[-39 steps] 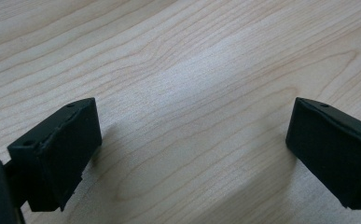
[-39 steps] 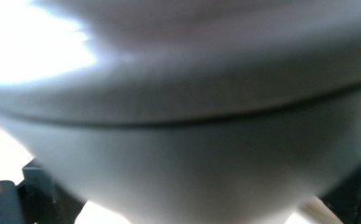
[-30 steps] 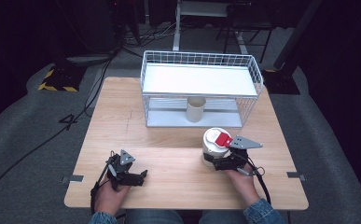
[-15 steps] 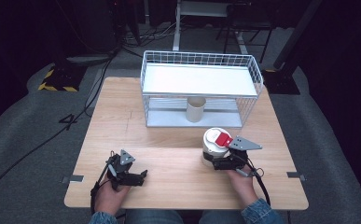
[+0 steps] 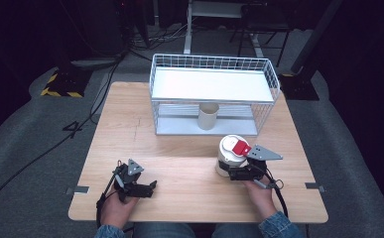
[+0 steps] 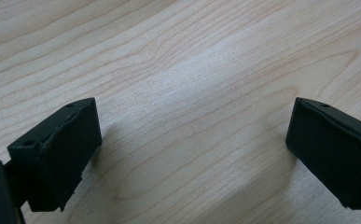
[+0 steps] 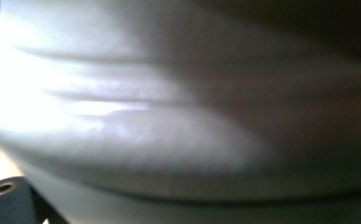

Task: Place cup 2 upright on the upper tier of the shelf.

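I am closing my right gripper [image 5: 227,171] on the white canister [image 5: 230,154]; the jaws have just been narrowing. My left gripper [image 5: 147,187] is resting open. A low, off-centre grip risks tipping it.

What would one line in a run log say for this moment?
right gripper: jaws closing around white container | left gripper: open, on table | cup: in wire rack

— We note the white container [image 7: 178,116] in the right gripper view is one pale blur; at seven o'clock the picture's edge cuts off a black jaw.

— Agreed. In the high view the right gripper [image 5: 227,172] covers its base at five o'clock; we cannot read the red label [image 5: 240,147].
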`<state>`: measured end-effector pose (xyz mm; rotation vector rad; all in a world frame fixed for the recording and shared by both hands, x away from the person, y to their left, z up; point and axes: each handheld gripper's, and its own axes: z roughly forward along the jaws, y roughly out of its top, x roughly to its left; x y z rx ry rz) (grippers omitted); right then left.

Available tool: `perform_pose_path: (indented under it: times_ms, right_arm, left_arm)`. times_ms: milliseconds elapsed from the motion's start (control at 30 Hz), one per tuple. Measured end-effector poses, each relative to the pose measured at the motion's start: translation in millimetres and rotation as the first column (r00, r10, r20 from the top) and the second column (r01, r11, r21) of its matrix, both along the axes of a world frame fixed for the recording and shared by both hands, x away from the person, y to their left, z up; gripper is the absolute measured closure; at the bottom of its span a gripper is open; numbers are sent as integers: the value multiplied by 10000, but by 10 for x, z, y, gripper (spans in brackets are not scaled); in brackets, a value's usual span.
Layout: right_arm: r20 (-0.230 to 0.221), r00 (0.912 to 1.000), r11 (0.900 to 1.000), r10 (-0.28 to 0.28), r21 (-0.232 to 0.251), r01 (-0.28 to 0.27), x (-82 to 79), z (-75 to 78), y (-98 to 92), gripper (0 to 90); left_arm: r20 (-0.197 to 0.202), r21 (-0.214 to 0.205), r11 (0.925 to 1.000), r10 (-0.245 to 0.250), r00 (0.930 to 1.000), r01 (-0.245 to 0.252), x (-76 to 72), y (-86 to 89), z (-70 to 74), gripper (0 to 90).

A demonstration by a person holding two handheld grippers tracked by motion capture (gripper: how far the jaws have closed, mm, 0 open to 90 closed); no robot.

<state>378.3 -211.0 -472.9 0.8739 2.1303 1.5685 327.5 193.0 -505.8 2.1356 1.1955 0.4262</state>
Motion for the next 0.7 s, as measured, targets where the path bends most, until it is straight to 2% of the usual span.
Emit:
perform_pose_path:
  times_ms: [233, 367, 500, 700]
  right_arm:
    - [19, 10000, 10000, -3, -25, 3, -34, 59, -50, 97]
    - [-160, 9999, 10000, 27, -37, -27, -60, 103, -75, 97]
    - [-253, 9996, 10000, 83, 50, -81, -85, 161, -109, 98]
    - [-216, 9997, 9999, 103, -66, -104, -117, 283, -160, 98]
  left_arm:
    - [1, 3, 10000, -1, 10000, 1, 0, 0, 0, 39]
    - [2, -1, 10000, 1, 10000, -1, 0, 0, 0, 39]
    - [-4, 4, 10000, 2, 10000, -2, 0, 0, 0, 39]
    - [2, -1, 10000, 0, 10000, 0, 0, 0, 0, 39]
